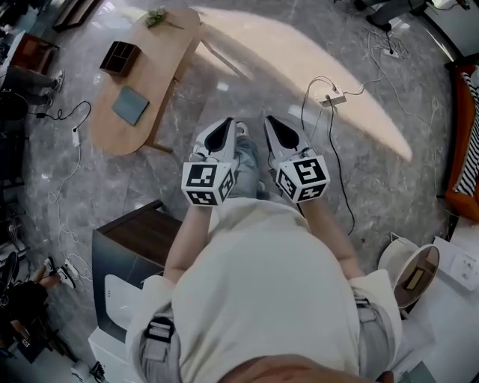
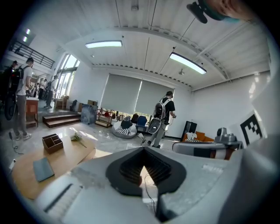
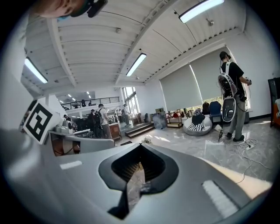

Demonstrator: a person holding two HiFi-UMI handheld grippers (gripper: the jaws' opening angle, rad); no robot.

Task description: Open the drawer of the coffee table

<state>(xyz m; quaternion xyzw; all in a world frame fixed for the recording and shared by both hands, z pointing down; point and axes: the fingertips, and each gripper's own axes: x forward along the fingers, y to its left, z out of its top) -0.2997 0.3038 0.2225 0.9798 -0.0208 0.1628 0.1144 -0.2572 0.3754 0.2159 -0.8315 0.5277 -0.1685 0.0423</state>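
Note:
The wooden coffee table [image 1: 161, 60] stands on the grey floor at the upper left, well ahead of both grippers. On it lie a brown divided box [image 1: 120, 57], a blue-grey pad [image 1: 131, 105] and a small plant sprig [image 1: 157, 16]. No drawer shows on it from here. My left gripper [image 1: 224, 127] and right gripper [image 1: 273, 123] are held side by side in front of the person's body, both shut and empty. In the left gripper view the table [image 2: 65, 159] lies low at the left, beyond the shut left gripper [image 2: 143, 151]. The right gripper [image 3: 141, 146] also shows its jaws together.
Cables and a white power strip [image 1: 329, 96] trail over the floor to the right. A dark cabinet [image 1: 142, 232] stands at the lower left, an orange sofa [image 1: 464, 142] at the right edge. A person with a backpack [image 2: 162, 116] stands further off, others at the far left.

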